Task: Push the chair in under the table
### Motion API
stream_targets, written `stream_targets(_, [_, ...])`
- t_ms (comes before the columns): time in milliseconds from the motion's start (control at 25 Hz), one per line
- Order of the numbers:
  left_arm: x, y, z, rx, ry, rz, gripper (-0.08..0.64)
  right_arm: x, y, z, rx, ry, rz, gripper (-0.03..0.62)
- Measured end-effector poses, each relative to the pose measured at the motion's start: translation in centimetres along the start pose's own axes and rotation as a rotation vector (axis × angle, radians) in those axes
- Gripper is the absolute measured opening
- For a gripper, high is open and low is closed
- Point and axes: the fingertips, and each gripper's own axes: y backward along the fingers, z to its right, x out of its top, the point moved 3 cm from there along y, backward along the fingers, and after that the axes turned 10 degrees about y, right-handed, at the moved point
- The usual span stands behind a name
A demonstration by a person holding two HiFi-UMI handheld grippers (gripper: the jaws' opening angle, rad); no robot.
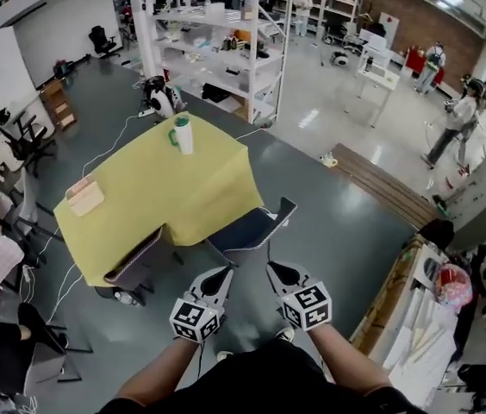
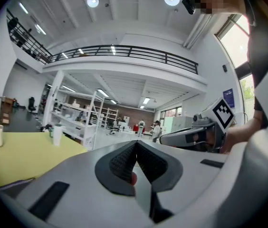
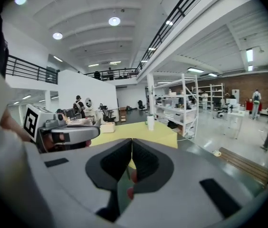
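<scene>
**Step in hand:** approach. Neither gripper appears to touch the chair yet.

**Layout**
- The bench [image 1: 148, 188], draped in a yellow cloth, stands ahead of the person on the grey floor [image 1: 355, 231].
- The chair [image 1: 247, 229], with a dark seat, stands at the bench's near right corner. It is turned at an angle, its seat is mostly out from under the cloth, and its backrest is on the right.
- A second chair [image 1: 135, 266] sits further in along the near left edge.

**Grippers**
- The left gripper [image 1: 222, 274] and right gripper [image 1: 276, 271] are both closed and empty. In each gripper view the pads meet with nothing between them.
- Both tips point at the chair from just short of it. The left tip is near the seat's front edge and the right tip is below the backrest.

**Next move (judgement)**
1. Set the closed tips against the backrest or the seat edge.
2. Square the chair to the bench.
3. Push it straight in until the seat goes under the cloth.

Press evenly on both sides, or the chair is likely to swivel. The hanging cloth may also catch on the frame.

**Small items:** a cup [image 1: 183, 134] and a box [image 1: 85, 198] stand on the bench top, well apart from the chair.
</scene>
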Motion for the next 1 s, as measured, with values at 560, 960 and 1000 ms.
stream_targets(560, [-1.4, -16.9, 13.0, -0.301, -0.032, -0.095, 0.008, -4.3, 13.7, 16.3, -0.357, -0.156, 0.051, 0.015])
stream_targets(960, [-3.1, -25.4, 18.0, -0.401, -0.011, -0.124, 0.008, -8.0, 18.1, 23.8, -0.472, -0.208, 0.05, 0.015])
stream_targets(1000, [-3.3, -26.0, 18.3, -0.408, -0.012, -0.128, 0.008, -8.3, 18.3, 24.3, -0.48, -0.211, 0.049, 0.015])
